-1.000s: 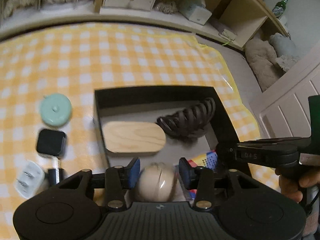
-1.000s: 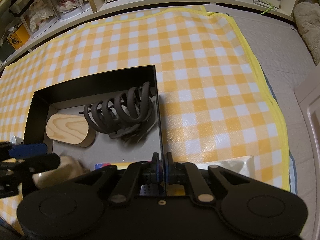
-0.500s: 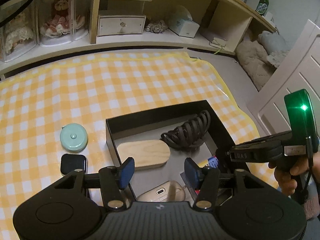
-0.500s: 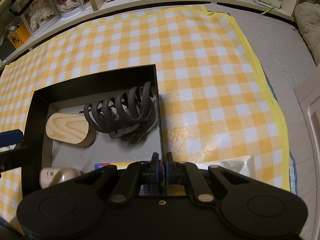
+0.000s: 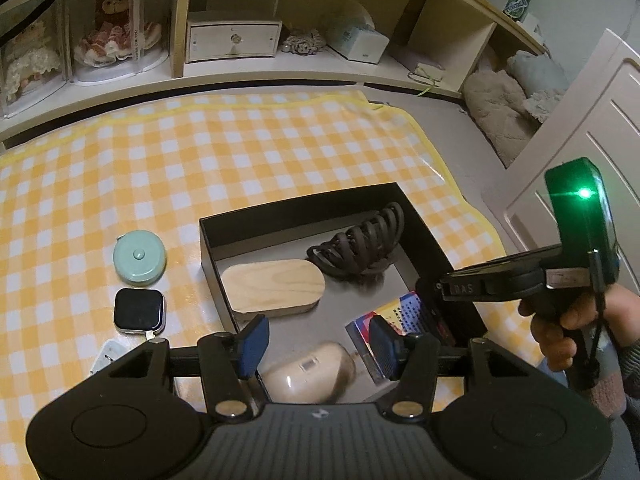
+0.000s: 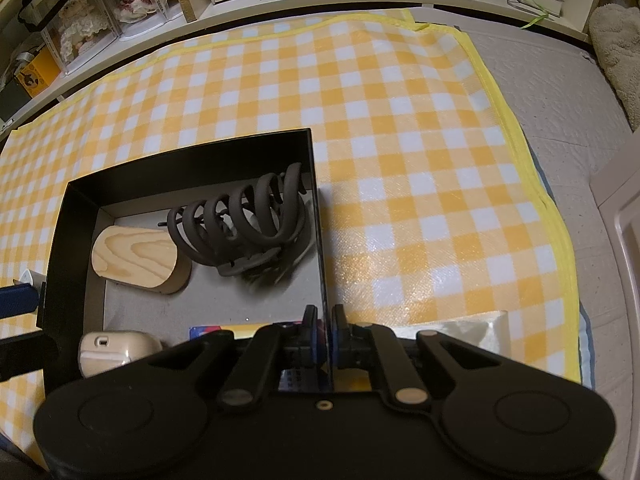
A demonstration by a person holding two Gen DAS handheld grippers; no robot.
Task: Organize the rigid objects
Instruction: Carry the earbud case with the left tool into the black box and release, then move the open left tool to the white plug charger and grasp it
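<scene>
A black box (image 5: 296,204) (image 6: 188,148) sits on the yellow checked cloth. It holds a wooden oval block (image 5: 274,286) (image 6: 134,254), a dark hair claw (image 5: 358,240) (image 6: 244,220), a colourful card (image 5: 394,308) and a beige earbud case (image 5: 308,372) (image 6: 116,350). My left gripper (image 5: 316,344) is open and empty, raised above the case. My right gripper (image 6: 325,338) is shut on the box's right wall; it also shows in the left wrist view (image 5: 500,280).
Left of the box lie a mint round tape measure (image 5: 139,256), a black smartwatch face (image 5: 139,310) and a white plug (image 5: 106,358). Shelves with a small drawer unit (image 5: 232,38) and dolls run along the back. A white door (image 5: 592,128) stands right.
My left gripper opened, let go of the beige case inside the box and rose back from it. The right gripper stayed clamped on the box wall.
</scene>
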